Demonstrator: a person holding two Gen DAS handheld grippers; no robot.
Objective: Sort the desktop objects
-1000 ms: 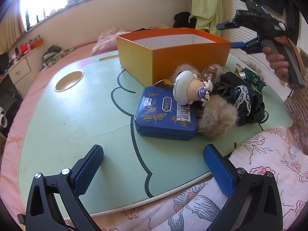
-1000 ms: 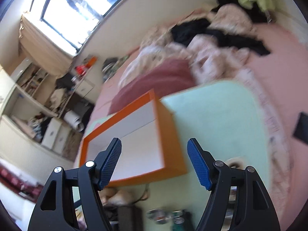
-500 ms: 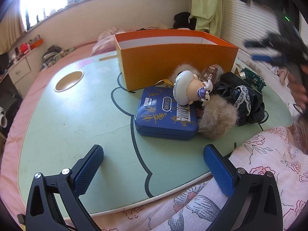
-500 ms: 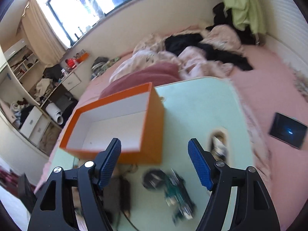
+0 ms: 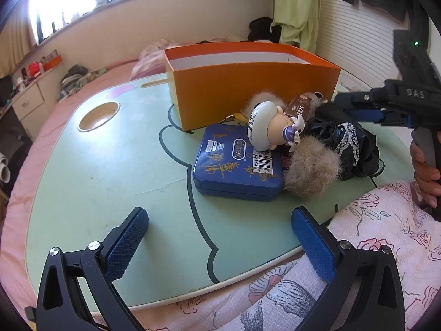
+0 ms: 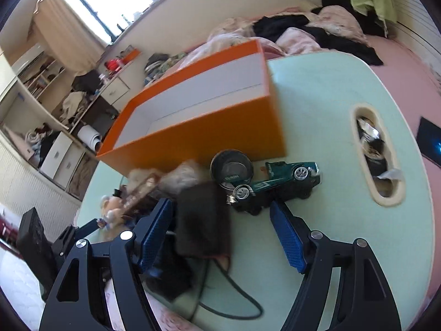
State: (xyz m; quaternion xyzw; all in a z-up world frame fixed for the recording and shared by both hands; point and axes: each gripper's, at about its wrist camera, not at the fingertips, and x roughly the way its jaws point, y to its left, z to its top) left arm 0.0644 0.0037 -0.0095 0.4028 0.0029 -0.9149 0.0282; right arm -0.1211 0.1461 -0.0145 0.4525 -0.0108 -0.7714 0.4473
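Left wrist view, left to right: round cup recess (image 5: 99, 115) in the pale green lap table (image 5: 110, 182), nothing in it. Left gripper (image 5: 220, 234) low over the near table edge, jaws wide apart, nothing between the pads.

Orange box (image 5: 248, 82) stands upright at the table's far side, white inside; the interior that shows is bare, floor not fully visible from here. In the right wrist view the same orange box (image 6: 198, 115) shows white walls and floor with nothing on them.

Just in front of the box: blue tin (image 5: 238, 162) lying flat, lid on, gold scribbles on top. White figurine (image 5: 271, 131) rests on the tin's far right corner. Beige fur pom (image 5: 311, 165) touches the tin's right side; brown snack packet (image 5: 299, 107) behind the figurine. Black lace-trimmed bundle (image 5: 347, 140) to the right of the pom.

Right gripper (image 6: 223, 234) over the pile, jaws apart, nothing clamped; black pouch (image 6: 204, 220) lies below the gap. Small round tin (image 6: 231, 169), open, and a green toy car (image 6: 278, 182) sit ahead of the fingers. Oblong slot (image 6: 374, 149) in the table at right holds crumpled wrappers, contents unclear.
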